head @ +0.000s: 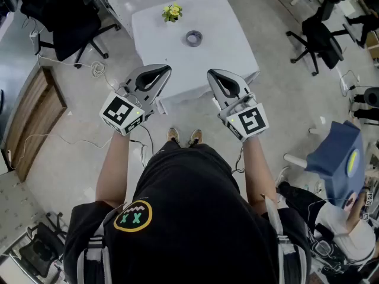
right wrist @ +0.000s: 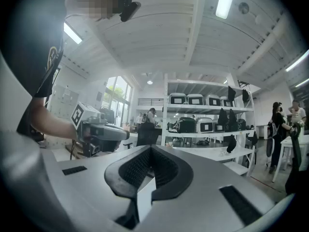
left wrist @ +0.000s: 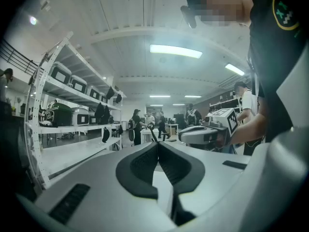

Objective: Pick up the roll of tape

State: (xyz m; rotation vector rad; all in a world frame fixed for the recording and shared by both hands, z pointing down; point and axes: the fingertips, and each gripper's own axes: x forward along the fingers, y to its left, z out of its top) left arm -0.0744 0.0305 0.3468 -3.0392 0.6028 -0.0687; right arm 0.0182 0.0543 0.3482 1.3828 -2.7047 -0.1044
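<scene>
One tape roll [head: 193, 38] beyond both tools [head: 165, 70] [head: 211, 73]

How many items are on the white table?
2. The roll of tape lies near the middle of the table; a small yellow-green plant sits beyond it near the far edge. The near edge is partly hidden.

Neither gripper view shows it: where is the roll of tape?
Head view: the roll of tape lies on the white table, near its middle, just this side of the yellow-green plant.
</scene>
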